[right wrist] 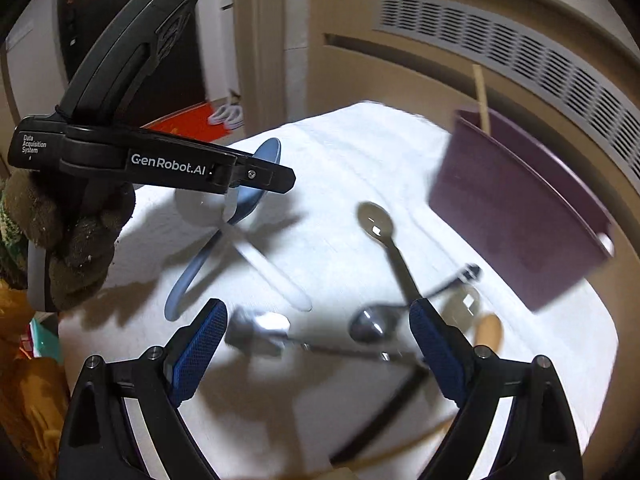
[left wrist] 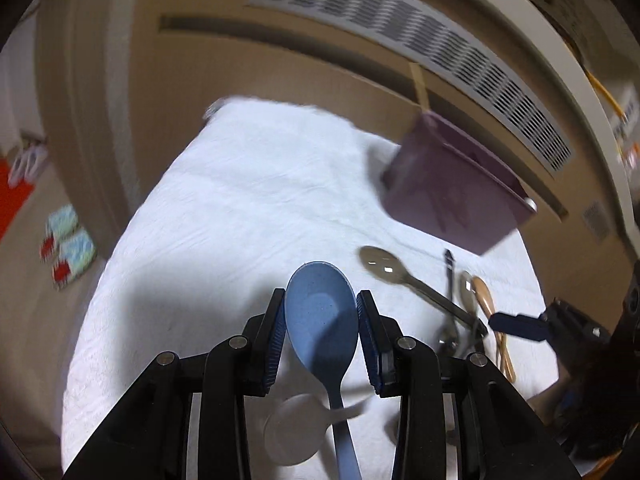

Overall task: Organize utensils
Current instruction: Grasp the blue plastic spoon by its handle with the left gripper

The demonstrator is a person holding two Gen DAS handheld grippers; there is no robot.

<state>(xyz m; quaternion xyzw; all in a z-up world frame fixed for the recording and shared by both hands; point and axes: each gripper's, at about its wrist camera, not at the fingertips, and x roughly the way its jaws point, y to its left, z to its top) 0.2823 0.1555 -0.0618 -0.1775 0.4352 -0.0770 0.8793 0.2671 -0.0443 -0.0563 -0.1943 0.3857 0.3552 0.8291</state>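
My left gripper [left wrist: 321, 320] is shut on the bowl of a blue spoon [left wrist: 322, 320], held between the pads above a white cloth. The blue spoon [right wrist: 260, 176] also shows in the right wrist view, its handle curving down left. A white spoon [left wrist: 294, 436] [right wrist: 256, 256] lies under it. My right gripper [right wrist: 316, 344] is open above a heap of metal spoons [right wrist: 372, 326] and a wooden spoon [right wrist: 490, 332]. A purple bin [left wrist: 452, 200] [right wrist: 520, 208] stands at the far right with a wooden stick in it.
A grey spoon [left wrist: 380, 266] [right wrist: 376, 220] lies near the bin. The white cloth [left wrist: 248, 200] covers the table. A wall with a vent [left wrist: 420, 40] stands behind. Slippers [left wrist: 68, 248] lie on the floor at left.
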